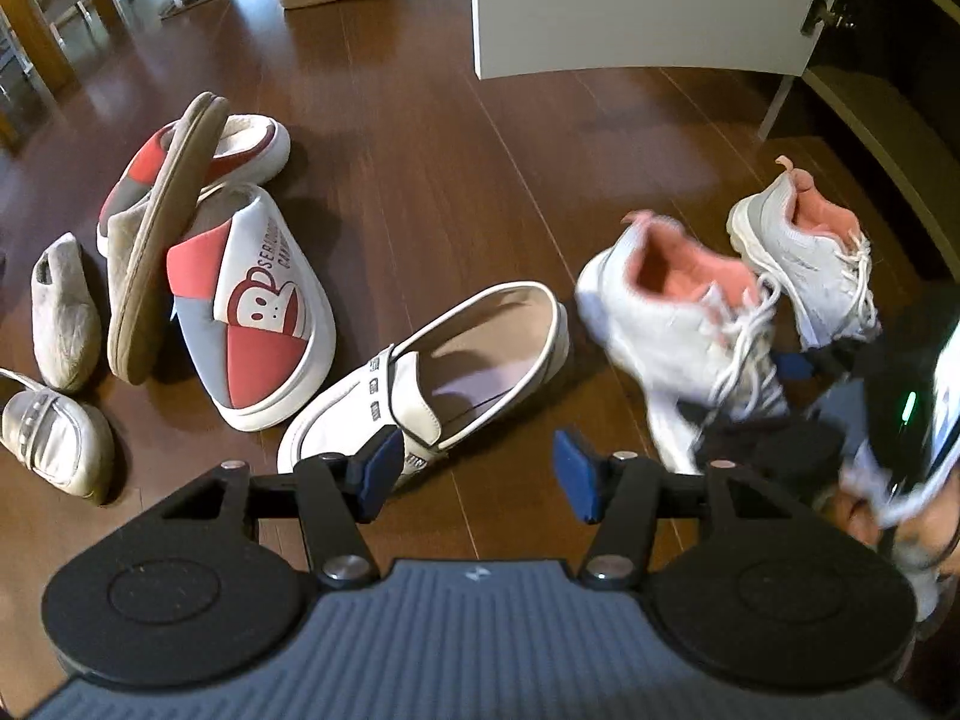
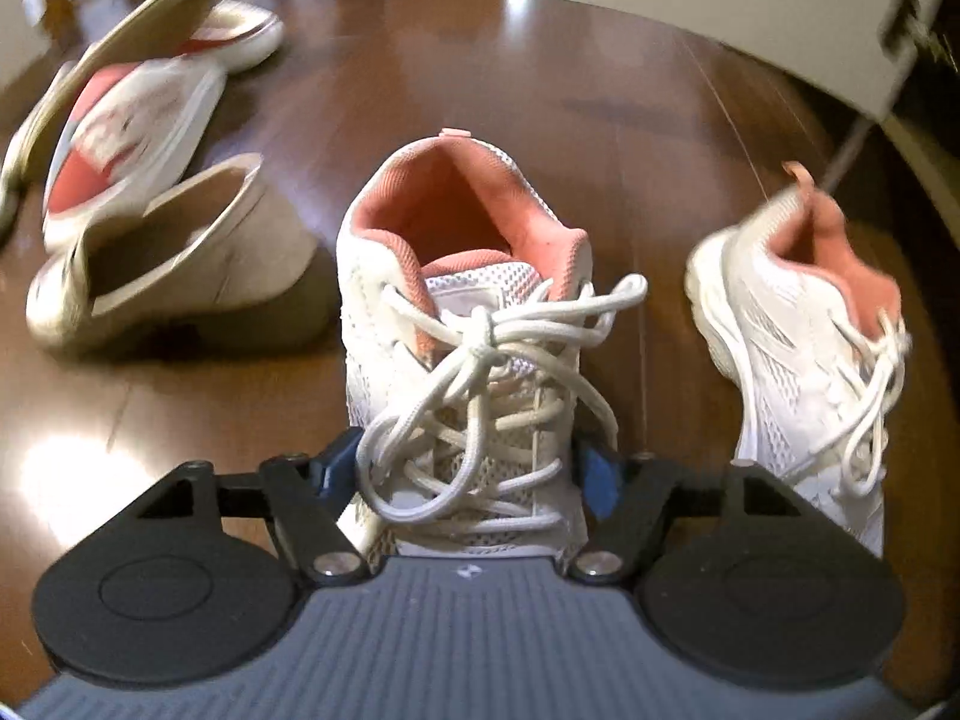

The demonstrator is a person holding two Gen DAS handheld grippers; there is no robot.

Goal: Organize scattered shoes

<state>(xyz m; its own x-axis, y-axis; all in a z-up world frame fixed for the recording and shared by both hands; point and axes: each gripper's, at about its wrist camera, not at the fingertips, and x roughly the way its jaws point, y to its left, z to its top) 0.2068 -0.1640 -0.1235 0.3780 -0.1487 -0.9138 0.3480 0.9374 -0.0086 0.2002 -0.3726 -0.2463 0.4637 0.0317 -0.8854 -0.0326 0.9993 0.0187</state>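
1. The red, grey and white slipper [image 1: 252,306], left of centre in the left wrist view, bore red lettering reading "SER…" above "CA…"; the rest was unreadable.
2. No other text could be read.

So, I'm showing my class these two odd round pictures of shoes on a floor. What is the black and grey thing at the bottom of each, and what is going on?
Each picture comes from a camera on a hand-held gripper, looking forward along its two blue-tipped fingers. A person holds one gripper in each hand; there is no robot arm. In the left view, the left gripper is open and empty above a white loafer. In the right view, the right gripper has its fingers on either side of a white and pink sneaker, gripping it. Its twin sneaker sits beside it. Slippers lie scattered on the wooden floor, near an open white cupboard door.
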